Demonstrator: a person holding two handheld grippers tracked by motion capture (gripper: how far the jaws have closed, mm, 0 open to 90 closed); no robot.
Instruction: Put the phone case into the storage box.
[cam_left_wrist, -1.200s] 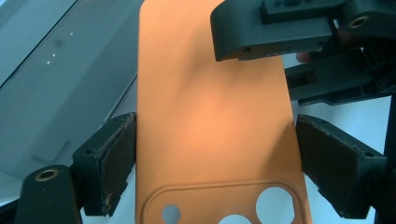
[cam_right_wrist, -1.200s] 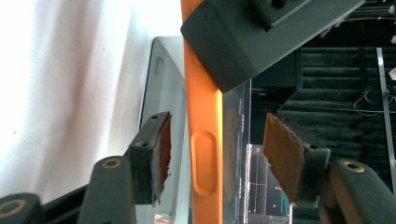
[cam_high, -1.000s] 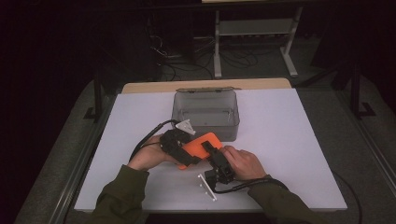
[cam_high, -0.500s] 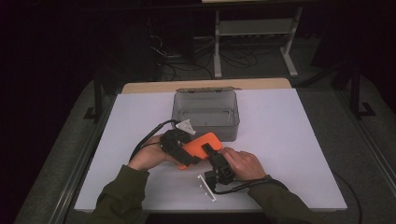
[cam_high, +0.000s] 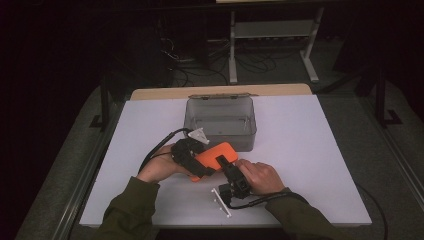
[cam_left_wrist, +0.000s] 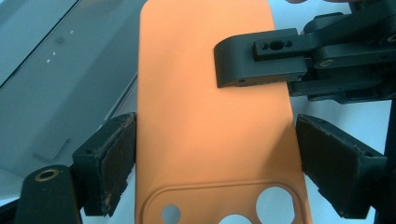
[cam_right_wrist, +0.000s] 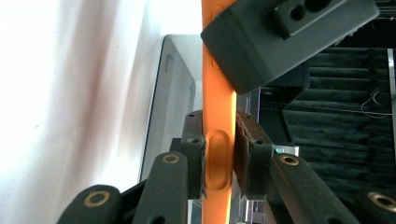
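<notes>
An orange phone case (cam_high: 215, 154) is held just above the white table, in front of a clear box. My left gripper (cam_high: 200, 162) spans its width, and in the left gripper view both pads (cam_left_wrist: 116, 163) press the long sides of the orange phone case (cam_left_wrist: 205, 93) near the camera cut-outs. My right gripper (cam_high: 223, 164) comes in from the right. Its jaws have just been closing, and in the right gripper view they (cam_right_wrist: 218, 154) pinch the thin edge of the case (cam_right_wrist: 217, 93). One right finger (cam_left_wrist: 261, 58) lies over the case's back.
A clear grey box (cam_high: 187, 117) without a lid stands behind the hands, mid-table. A small white strip (cam_high: 222, 201) lies on the table in front of the right hand. Cables trail from both grippers. The white table top (cam_high: 310, 150) ends at dark floor on all sides.
</notes>
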